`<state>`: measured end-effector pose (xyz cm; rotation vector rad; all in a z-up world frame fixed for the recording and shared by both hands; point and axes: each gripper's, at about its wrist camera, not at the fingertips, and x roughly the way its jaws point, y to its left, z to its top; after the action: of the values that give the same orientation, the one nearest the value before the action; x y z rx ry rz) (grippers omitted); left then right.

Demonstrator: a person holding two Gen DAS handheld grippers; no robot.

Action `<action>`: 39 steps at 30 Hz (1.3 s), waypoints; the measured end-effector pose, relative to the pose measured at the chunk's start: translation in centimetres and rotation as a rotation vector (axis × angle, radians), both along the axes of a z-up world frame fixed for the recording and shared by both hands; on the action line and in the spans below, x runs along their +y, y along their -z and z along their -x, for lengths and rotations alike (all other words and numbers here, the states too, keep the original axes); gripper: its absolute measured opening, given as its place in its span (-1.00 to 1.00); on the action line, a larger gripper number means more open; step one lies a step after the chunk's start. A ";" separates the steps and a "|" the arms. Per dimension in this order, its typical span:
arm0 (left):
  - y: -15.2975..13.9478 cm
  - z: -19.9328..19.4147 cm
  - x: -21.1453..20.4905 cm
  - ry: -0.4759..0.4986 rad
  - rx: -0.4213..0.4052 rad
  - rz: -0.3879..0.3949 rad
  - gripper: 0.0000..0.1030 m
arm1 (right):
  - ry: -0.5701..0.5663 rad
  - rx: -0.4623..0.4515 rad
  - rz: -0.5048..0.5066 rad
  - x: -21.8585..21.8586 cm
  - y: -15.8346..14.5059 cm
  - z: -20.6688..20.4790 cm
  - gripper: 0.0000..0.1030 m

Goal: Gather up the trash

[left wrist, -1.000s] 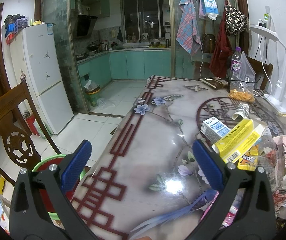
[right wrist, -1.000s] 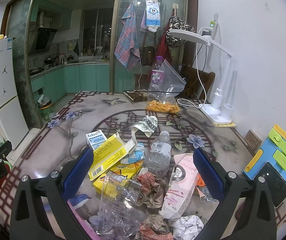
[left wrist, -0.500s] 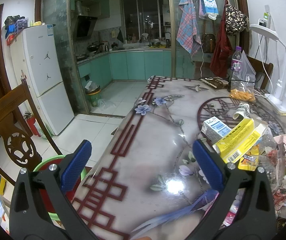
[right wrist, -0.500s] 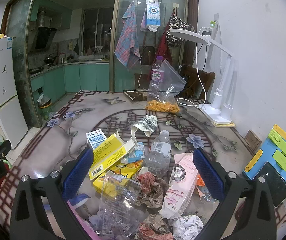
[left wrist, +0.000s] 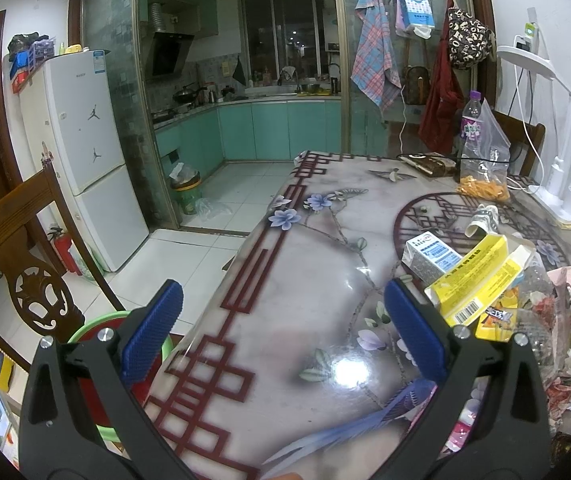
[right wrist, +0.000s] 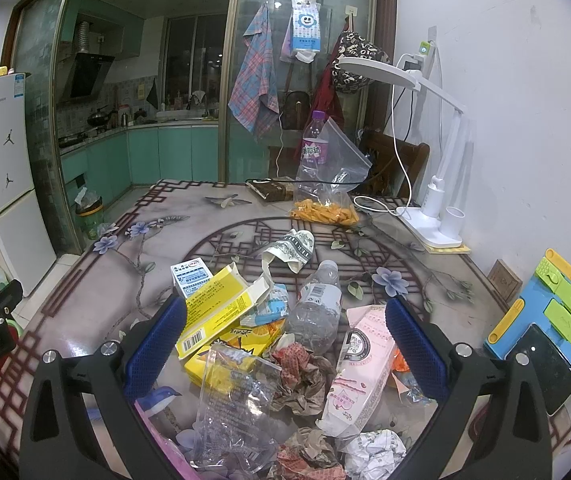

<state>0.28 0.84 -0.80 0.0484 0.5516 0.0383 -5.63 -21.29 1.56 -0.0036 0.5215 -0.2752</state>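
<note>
while trash pile (right wrist: 285, 344) lies between right jaws | both jaws spread, holding nothing | left over bare table (left wrist: 285, 280)

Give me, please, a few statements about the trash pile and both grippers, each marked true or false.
1. The right gripper is open above the trash. True.
2. The left gripper is shut on a wrapper. False: it is open and holds nothing.
3. The clear plastic bottle stands upright. False: it lies on its side.
4. The yellow box lies partly against the small white box. True.
5. The pink pouch lies right of the bottle. True.
</note>
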 end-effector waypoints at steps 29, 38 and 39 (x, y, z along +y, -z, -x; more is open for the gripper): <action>1.4 -0.7 -2.6 0.195 0.100 0.021 0.93 | -0.708 1.172 0.131 -1.5 8.9 2.3 0.63; 2.9 -0.7 -4.0 0.275 0.173 0.005 0.93 | -0.734 1.382 0.368 0.0 17.5 6.4 -0.10; 2.9 -0.8 -4.0 0.299 0.186 0.019 0.93 | -0.737 1.374 0.354 0.0 17.6 6.4 -0.11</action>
<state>1.11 -3.16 -3.70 0.1159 0.7259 -0.2647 -12.00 -21.32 -16.05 -0.7600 1.7652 0.4305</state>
